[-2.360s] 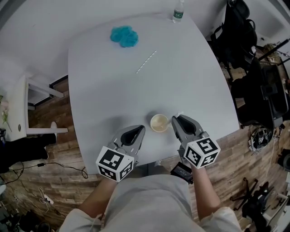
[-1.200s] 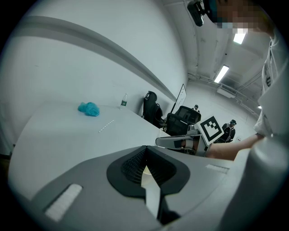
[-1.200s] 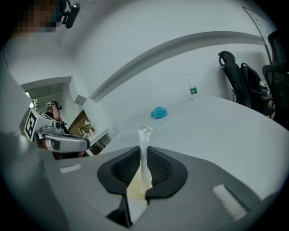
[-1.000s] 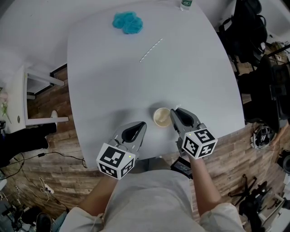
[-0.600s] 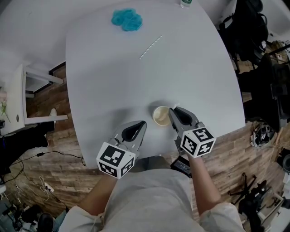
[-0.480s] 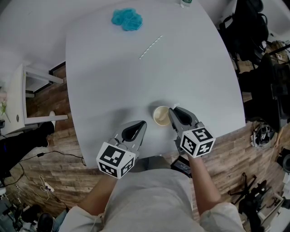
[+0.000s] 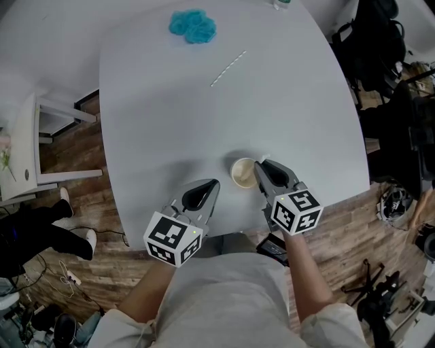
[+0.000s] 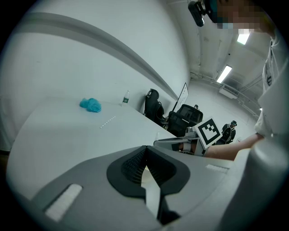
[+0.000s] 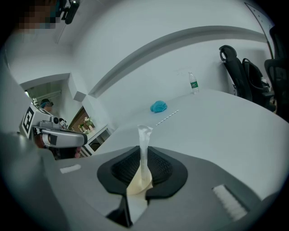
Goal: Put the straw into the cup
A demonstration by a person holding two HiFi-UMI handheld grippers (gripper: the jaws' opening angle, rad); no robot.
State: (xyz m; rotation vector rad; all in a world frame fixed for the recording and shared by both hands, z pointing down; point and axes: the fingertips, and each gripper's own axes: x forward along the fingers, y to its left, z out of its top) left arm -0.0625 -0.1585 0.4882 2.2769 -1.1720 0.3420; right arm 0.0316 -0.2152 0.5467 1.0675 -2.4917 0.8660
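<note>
Head view: cup [image 7: 242, 172] stands mouth up on the bench [image 7: 170, 122], close to the person's edge. Striped straw [image 7: 228, 68] lies flat on the bench, well apart from the cup toward the far side. Crumpled blue rag [image 7: 192, 25] sits beyond it and a bottle [image 7: 280, 3] at the far edge. Right gripper [image 7: 259, 165] has its tips just beside the cup's right rim; can't tell if they touch. Left gripper [image 7: 214, 183] is near the cup on its left, clear of it.

Left gripper view: left gripper [image 8: 145, 150] jaws are together at the tips, nothing clamped. Straw [image 8: 107, 122], rag [image 8: 91, 104] and bottle [image 8: 125, 97] are far across the bench. Right gripper [image 8: 180, 143] shows at right.

Right gripper view: right gripper [image 9: 143, 151] jaws are clamped on a thin white strip [image 9: 144, 140]. It stands up past the pads and its top end is flattened. Looks like a wrapper; can't tell what's inside. Straw [image 9: 167, 117] lies on the bench ahead, just short of the rag [image 9: 158, 107], with the bottle [image 9: 193, 85] further right. Left gripper [image 9: 63, 137] is at the left edge.
</note>
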